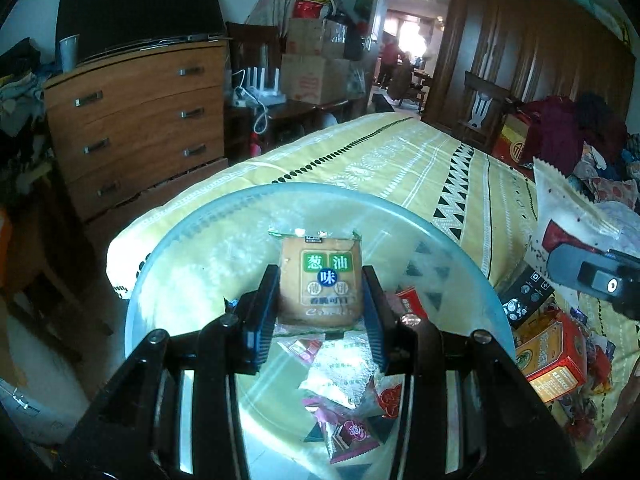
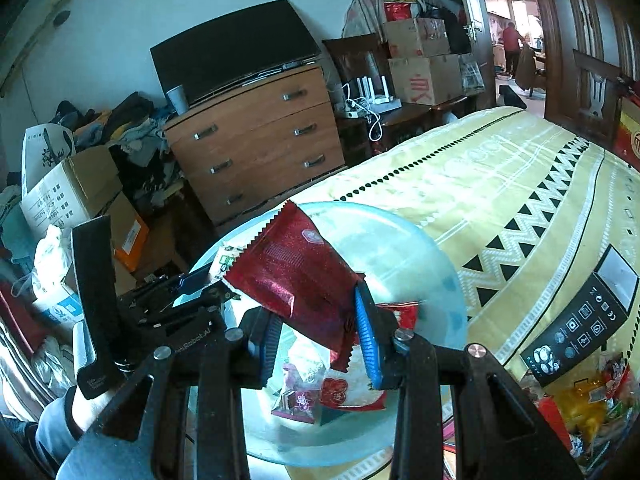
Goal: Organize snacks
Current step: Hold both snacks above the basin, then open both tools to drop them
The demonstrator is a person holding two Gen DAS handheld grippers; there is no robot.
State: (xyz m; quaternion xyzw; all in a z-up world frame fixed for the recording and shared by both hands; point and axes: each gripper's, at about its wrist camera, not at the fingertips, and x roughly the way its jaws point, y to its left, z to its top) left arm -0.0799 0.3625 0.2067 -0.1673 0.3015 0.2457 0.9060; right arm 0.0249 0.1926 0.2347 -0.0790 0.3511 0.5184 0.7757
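A clear glass bowl (image 1: 192, 248) sits on the yellow patterned bedspread (image 1: 400, 160) and holds several snack packets (image 1: 348, 432). My left gripper (image 1: 320, 308) is shut on a tan cracker packet (image 1: 320, 280) with green labels, held upright over the bowl. My right gripper (image 2: 320, 340) is shut on a dark red foil snack packet (image 2: 288, 268), held over the same bowl (image 2: 400, 240), above the red and white packets (image 2: 348, 392) lying in it. The left gripper (image 2: 188, 284) shows at the left of the right wrist view.
A pile of loose snacks and a red-orange box (image 1: 552, 360) lie on the bed at the right, beside a black box (image 2: 588, 316). A wooden dresser (image 1: 136, 120) stands left of the bed. Cardboard boxes (image 2: 424, 76) are stacked beyond it.
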